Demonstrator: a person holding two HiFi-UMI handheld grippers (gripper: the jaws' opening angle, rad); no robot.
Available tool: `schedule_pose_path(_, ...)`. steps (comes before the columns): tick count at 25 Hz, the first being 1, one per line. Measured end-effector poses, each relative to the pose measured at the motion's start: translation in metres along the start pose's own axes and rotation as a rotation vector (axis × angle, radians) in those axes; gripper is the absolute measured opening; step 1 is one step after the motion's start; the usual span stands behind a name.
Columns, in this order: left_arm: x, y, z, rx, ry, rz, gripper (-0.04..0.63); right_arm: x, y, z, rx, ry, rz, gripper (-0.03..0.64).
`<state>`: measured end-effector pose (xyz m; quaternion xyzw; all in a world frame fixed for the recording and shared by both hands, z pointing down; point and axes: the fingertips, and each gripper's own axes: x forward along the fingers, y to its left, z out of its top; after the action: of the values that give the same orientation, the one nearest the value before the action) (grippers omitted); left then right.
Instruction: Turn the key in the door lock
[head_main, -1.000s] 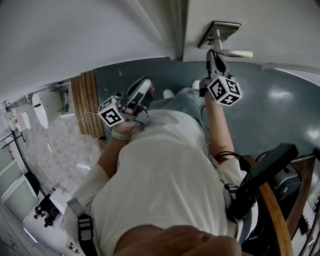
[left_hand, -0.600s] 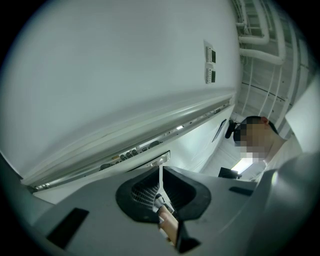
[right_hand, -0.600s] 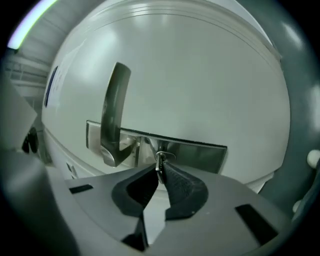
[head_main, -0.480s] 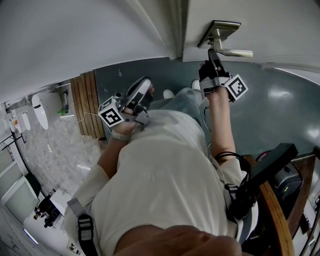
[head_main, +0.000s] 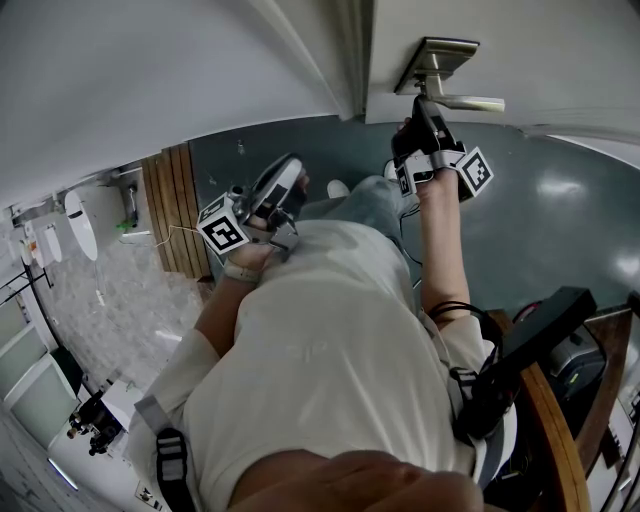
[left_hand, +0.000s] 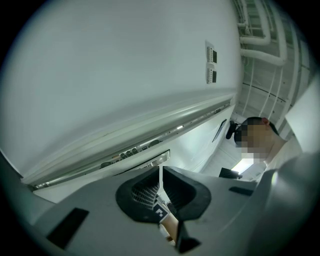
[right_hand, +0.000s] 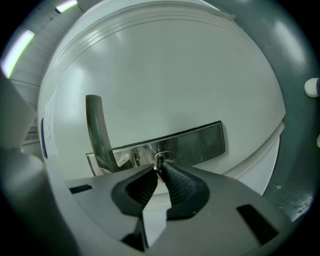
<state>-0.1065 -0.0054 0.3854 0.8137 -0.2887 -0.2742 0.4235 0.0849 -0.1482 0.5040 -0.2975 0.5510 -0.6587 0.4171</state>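
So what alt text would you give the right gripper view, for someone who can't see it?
Two dark jaws of the right gripper pinch a key in the metal lock plate of a white door. A metal handle stands at the plate's left end.

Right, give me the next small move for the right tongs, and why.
Probably roll the right tongs about the key's axis without loosening them. They are shut on the key, which sits in the metal lock plate, so a wrist roll should turn it.
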Motion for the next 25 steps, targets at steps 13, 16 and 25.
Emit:
schedule_pose_path(13, 0.0, 0.003, 0.007, 0.0, -0.008, -0.002, 0.011, -0.007, 0.009, -0.009, -0.035, 0.046, -0.005, 0.17)
schedule_pose_path(16, -0.001, 0.003, 0.008, -0.001, -0.015, -0.002, 0.011, -0.025, 0.022, -0.009, -0.147, 0.061, -0.003, 0.181)
schedule_pose_path(25, 0.003, 0.004, 0.007, -0.005, -0.004, -0.014, 0.011, -0.06, 0.032, 0.003, -1.819, 0.239, -0.354, 0.179)
